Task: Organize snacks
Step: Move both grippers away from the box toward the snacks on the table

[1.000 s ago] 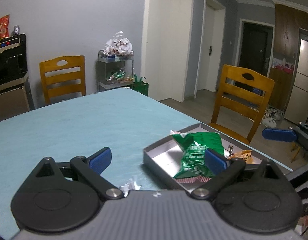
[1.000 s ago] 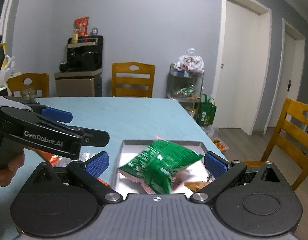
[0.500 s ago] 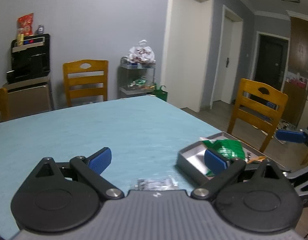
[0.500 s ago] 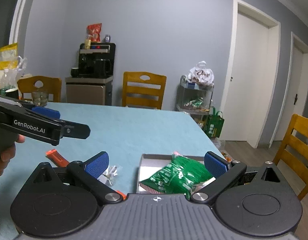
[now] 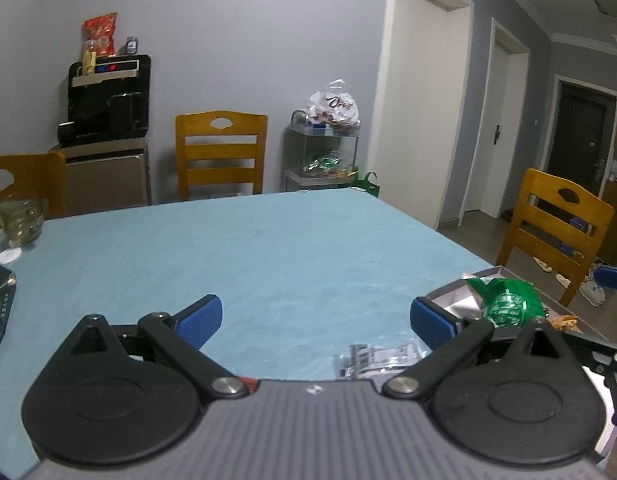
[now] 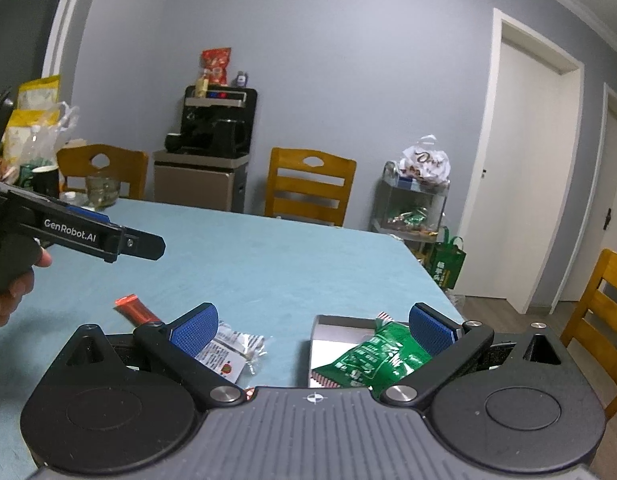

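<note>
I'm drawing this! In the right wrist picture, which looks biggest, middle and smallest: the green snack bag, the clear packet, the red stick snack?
1. green snack bag, biggest.
2. clear packet.
3. red stick snack, smallest.
The clear packet is partly hidden behind the gripper fingers, so second and third are uncertain.

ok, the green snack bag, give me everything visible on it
The green snack bag is a glossy, crinkled foil-like pouch with white print and a red-and-white striped seal edge at each visible end. It looks sealed and puffy. It lies tilted in the grey tray, its lower end poking over the tray's near edge. The left wrist view shows it there too. Neither gripper touches it; the right gripper is open above it.
</note>
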Motion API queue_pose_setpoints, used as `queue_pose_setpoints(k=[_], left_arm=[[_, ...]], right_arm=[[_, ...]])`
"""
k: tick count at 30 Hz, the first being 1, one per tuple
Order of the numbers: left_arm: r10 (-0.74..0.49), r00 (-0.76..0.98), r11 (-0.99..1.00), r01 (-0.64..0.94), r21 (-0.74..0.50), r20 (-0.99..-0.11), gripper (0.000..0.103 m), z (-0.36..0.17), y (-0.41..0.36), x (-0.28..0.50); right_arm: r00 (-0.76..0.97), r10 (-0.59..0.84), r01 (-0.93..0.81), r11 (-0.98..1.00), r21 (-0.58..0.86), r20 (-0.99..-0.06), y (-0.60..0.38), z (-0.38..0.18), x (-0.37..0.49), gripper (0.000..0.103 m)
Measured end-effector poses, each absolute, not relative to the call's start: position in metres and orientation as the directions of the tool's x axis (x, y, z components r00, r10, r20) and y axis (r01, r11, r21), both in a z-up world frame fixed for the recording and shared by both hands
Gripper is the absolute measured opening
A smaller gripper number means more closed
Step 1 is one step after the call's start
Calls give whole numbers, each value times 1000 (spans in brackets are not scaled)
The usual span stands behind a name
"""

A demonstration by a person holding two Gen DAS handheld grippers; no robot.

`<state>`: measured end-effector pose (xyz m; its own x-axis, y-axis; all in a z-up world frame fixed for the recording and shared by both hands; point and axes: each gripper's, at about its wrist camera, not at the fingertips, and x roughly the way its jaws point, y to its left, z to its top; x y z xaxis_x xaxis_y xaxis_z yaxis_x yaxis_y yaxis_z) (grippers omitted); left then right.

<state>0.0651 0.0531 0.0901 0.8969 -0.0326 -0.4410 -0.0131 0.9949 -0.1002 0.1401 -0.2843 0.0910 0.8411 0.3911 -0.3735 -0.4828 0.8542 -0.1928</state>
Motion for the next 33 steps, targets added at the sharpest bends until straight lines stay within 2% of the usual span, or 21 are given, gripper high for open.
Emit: queue_pose_setpoints(k=[17, 26, 33], left_arm=[[13, 863, 992, -76, -104, -505, 101, 57, 76, 62], [48, 843, 996, -79, -34, -535, 101, 39, 64, 73], [82, 825, 996, -83, 24, -559, 101, 17, 67, 78]], right_arm=[[782, 449, -565, 804, -186, -432, -266, 70, 130, 103], [710, 491, -639, 751, -168, -505, -256, 45, 121, 103], [666, 520, -681, 716, -153, -535, -248, 35, 114, 97]])
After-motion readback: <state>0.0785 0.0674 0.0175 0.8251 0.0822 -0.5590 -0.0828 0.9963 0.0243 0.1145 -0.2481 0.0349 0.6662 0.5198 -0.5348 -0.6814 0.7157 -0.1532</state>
